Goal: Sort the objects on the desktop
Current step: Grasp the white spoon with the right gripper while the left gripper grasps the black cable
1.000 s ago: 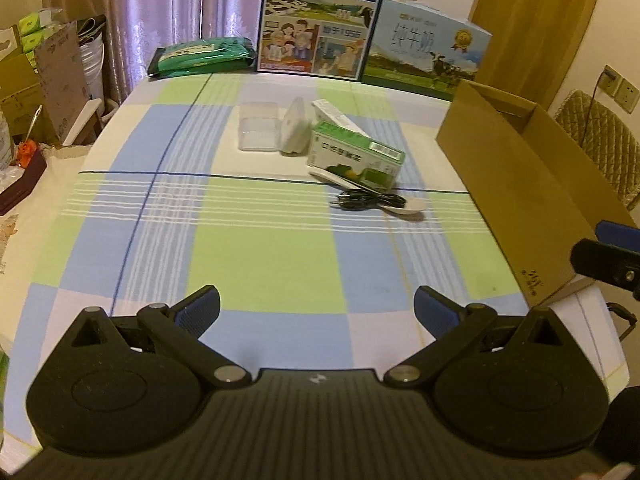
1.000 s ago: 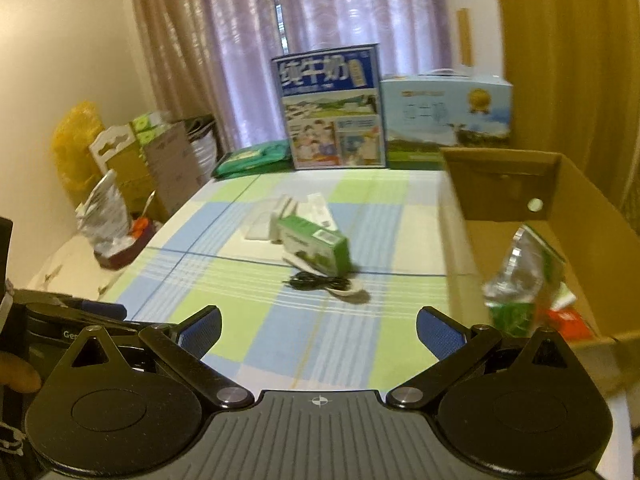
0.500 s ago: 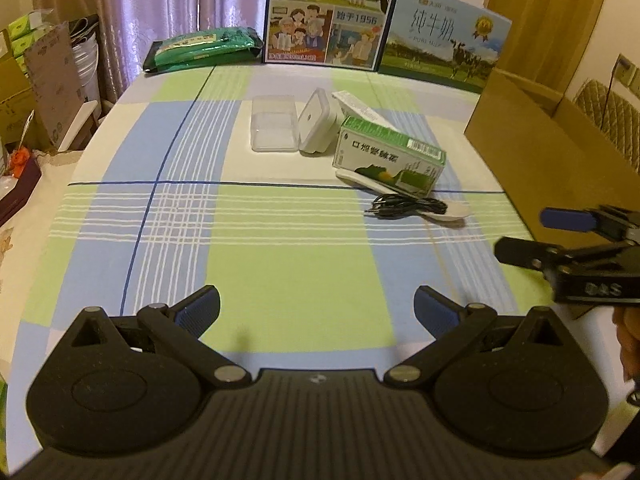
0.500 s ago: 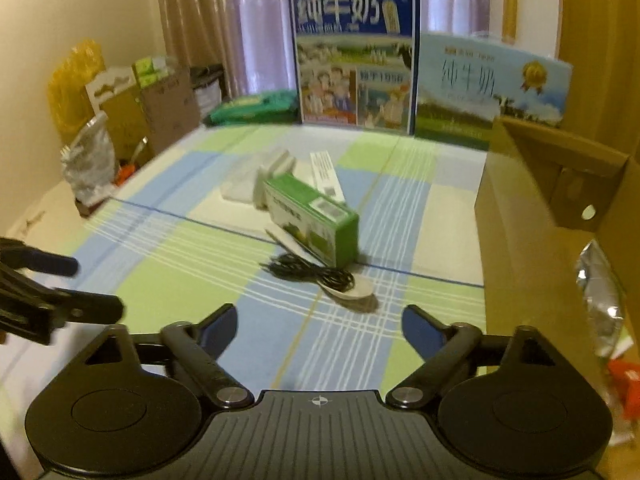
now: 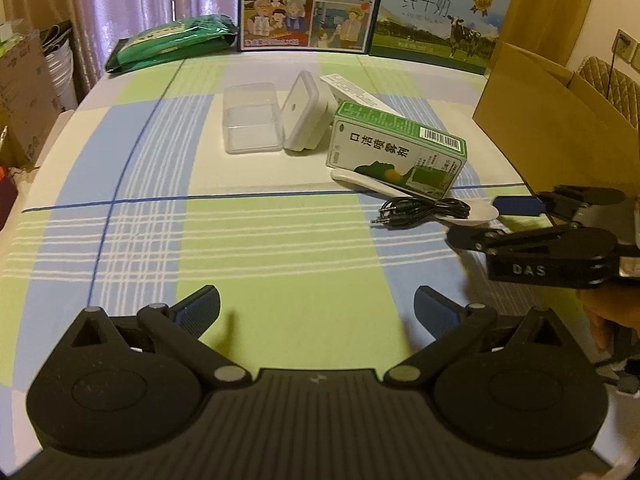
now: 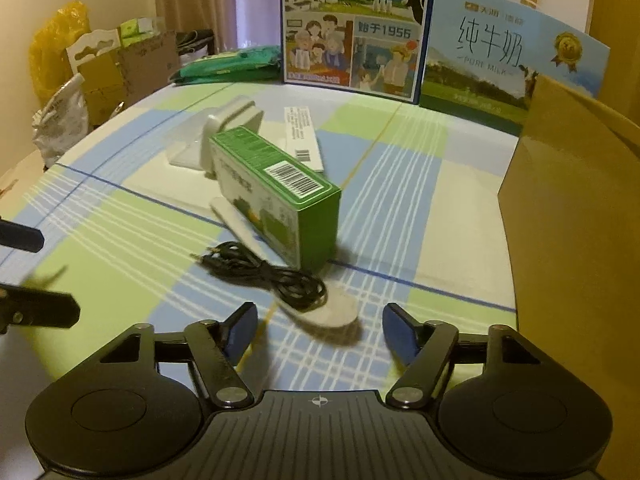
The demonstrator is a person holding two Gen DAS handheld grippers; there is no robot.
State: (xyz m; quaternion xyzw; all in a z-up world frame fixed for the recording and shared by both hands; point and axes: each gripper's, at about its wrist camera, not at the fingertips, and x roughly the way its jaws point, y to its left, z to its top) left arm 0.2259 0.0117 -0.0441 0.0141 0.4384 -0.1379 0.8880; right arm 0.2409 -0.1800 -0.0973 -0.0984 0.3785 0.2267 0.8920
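Left gripper (image 5: pixel 316 312) and right gripper (image 6: pixel 316 330) gape empty.

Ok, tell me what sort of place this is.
Most likely a room in a home, not a lab: a table under a checked tablecloth, curtains at the window behind it, and milk gift cartons standing at the far edge beside household clutter.

Left gripper (image 5: pixel 317 307): black ribbed body, round black discs outside blue-padded jaws, silver pivot screws; right gripper (image 6: pixel 316 326) alike, marked "DAS".
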